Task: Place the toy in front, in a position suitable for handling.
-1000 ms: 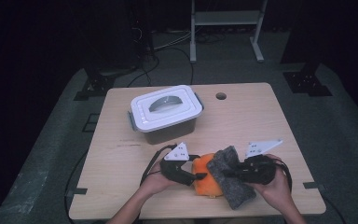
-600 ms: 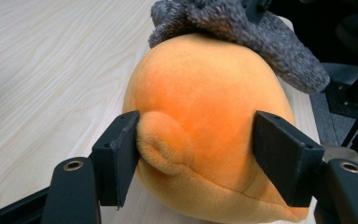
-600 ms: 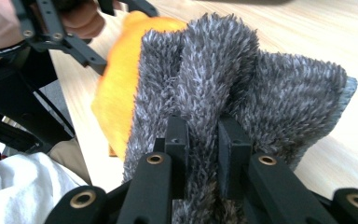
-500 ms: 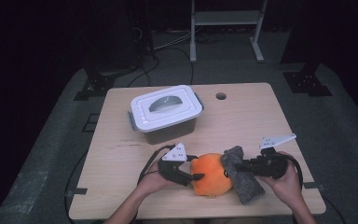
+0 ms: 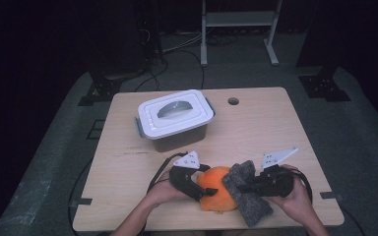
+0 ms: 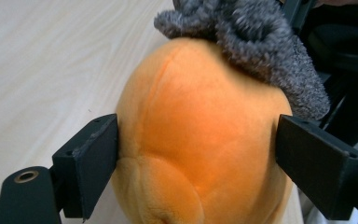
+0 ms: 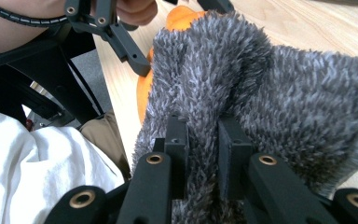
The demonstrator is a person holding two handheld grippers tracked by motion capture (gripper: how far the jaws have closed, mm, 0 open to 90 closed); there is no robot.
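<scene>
Left claw (image 5: 201, 189), level, has just been opening around the orange plush toy (image 5: 217, 192); right claw (image 5: 243, 187) clamps the grey fuzzy cloth (image 5: 246, 196) against it.

Grey cloth (image 5: 246, 191) draped against orange plush (image 5: 215, 189)

No legible txt, labels, brands or nos. anywhere on the table or the things on it.

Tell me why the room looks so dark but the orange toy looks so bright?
High view: light falls on the table, the room behind stays black. Left gripper view: the orange plush toy is close, evenly lit and soft-focused. Right gripper view: the grey fuzzy cloth is sharp, its far edge blurs.
</scene>
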